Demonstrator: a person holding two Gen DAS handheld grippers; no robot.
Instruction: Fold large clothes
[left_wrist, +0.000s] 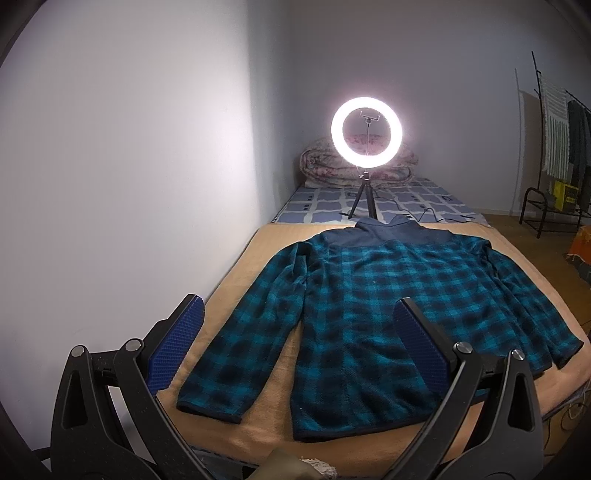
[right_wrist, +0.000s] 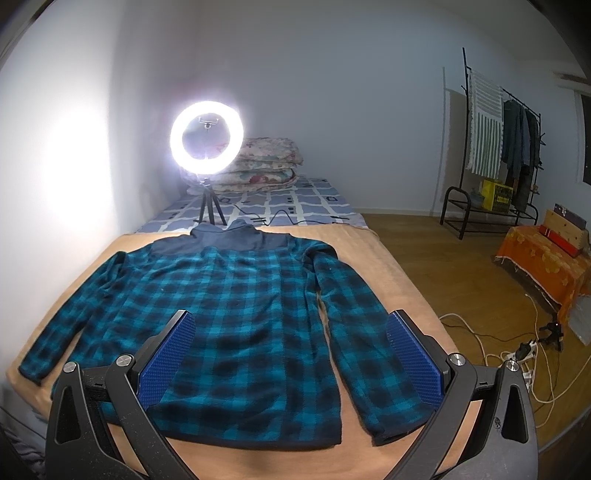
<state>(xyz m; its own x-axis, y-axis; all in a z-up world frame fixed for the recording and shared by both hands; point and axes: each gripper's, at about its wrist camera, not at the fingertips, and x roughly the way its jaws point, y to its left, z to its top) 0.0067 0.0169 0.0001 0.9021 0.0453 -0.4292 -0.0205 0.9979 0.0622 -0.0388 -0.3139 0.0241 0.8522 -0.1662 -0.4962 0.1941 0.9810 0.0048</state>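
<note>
A teal and black plaid fleece jacket (left_wrist: 369, 295) (right_wrist: 236, 295) with a navy collar lies flat, back up, on a tan blanket (left_wrist: 266, 417) (right_wrist: 369, 266) over the bed, both sleeves spread down along its sides. My left gripper (left_wrist: 299, 314) hovers open above the hem and the left sleeve, nothing between its blue pads (left_wrist: 173, 347). In the right wrist view, the right gripper (right_wrist: 291, 325) hangs open over the lower body and the right sleeve, also holding nothing.
A lit ring light on a tripod (left_wrist: 366, 134) (right_wrist: 207, 144) stands on the bed behind the collar, its cable trailing right. Folded quilts (right_wrist: 266, 162) sit against the far wall. A wall runs along the bed's left. Clothes rack (right_wrist: 491, 147), orange-covered box (right_wrist: 546, 258) and floor cables (right_wrist: 517, 354) lie right.
</note>
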